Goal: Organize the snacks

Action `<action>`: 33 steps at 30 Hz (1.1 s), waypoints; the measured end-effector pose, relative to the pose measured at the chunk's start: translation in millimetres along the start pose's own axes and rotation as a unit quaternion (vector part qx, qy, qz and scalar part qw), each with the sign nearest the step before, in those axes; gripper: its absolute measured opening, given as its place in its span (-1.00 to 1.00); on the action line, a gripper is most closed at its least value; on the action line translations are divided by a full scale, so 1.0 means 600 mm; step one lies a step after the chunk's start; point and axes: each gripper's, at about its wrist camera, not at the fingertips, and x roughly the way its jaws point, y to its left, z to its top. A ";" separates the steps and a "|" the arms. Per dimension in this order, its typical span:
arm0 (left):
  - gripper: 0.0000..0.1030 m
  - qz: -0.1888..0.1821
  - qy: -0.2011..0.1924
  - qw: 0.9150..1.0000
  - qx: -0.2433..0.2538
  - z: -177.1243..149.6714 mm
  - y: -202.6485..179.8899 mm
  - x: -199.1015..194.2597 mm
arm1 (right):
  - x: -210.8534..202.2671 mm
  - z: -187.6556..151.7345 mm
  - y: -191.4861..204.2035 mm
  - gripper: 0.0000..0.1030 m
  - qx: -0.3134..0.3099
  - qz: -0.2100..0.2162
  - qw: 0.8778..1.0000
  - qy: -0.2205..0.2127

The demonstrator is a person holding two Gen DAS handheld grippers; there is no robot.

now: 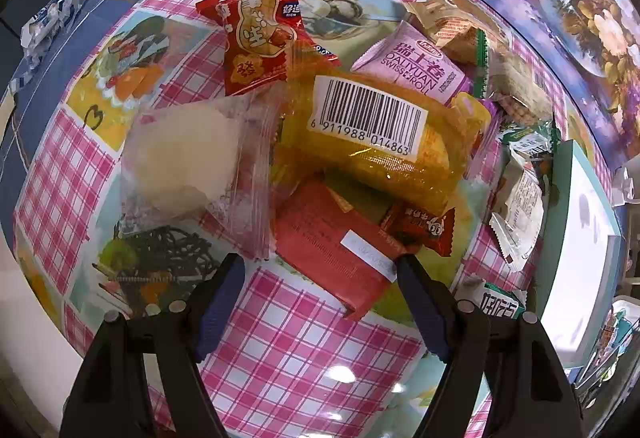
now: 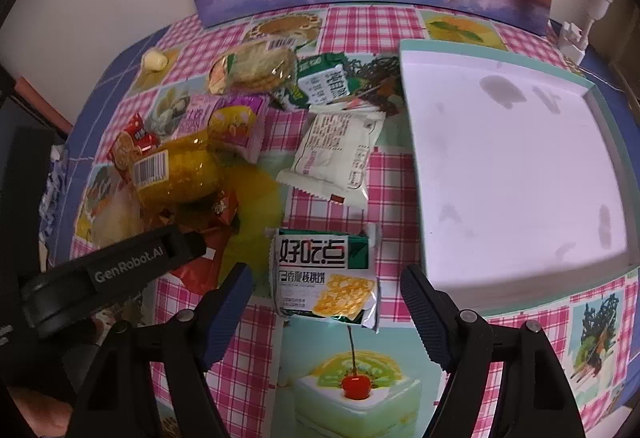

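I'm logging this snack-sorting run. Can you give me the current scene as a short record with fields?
surface: checked tablecloth
container: white tray with teal rim, nothing in it
left tool: open, at the red packet
right tool: open, around the green-white biscuit packet
pile: yellow barcoded pack lying on other snacks
set apart: small cream sweet

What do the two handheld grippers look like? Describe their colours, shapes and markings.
Both the left gripper and right gripper have glossy black plastic arms with silver rivets, ending in ribbed dark-blue pads. The right wrist view shows white "GenRobot.AI" lettering on the left gripper's side. No cables show.
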 end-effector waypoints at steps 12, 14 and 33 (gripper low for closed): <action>0.55 -0.014 -0.003 1.000 -0.006 0.026 -0.012 0.010 | 0.042 0.000 0.014 0.54 -0.011 -0.019 0.999 0.028; 0.55 -0.006 -0.005 1.000 0.001 0.028 -0.023 0.012 | 0.047 -0.001 0.011 0.54 -0.009 -0.019 0.999 0.032; 0.56 0.020 -0.020 0.999 0.018 0.024 -0.078 0.029 | 0.084 -0.003 0.023 0.53 -0.031 -0.037 0.998 0.043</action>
